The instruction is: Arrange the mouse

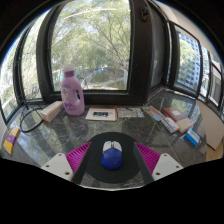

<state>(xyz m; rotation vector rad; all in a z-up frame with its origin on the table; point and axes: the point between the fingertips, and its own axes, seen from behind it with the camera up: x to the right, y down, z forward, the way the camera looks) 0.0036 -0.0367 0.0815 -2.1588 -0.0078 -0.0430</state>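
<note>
A blue and white mouse (pixel 112 155) rests on a black mat (pixel 112 176) on the speckled table (pixel 110 130). It stands between my gripper's (pixel 112 160) two fingers, with a dark gap on each side between it and the magenta pads (pixel 79 156). The gripper is open and neither finger presses on the mouse. The mouse's white front points away from me, toward the window.
A purple bottle (pixel 72 92) stands beyond the mouse to the left, with a pale box (pixel 50 110) beside it. A flat white card (pixel 101 114) lies straight ahead. Several small boxes (pixel 175 122) sit at the right. Large windows (pixel 100 45) close the far side.
</note>
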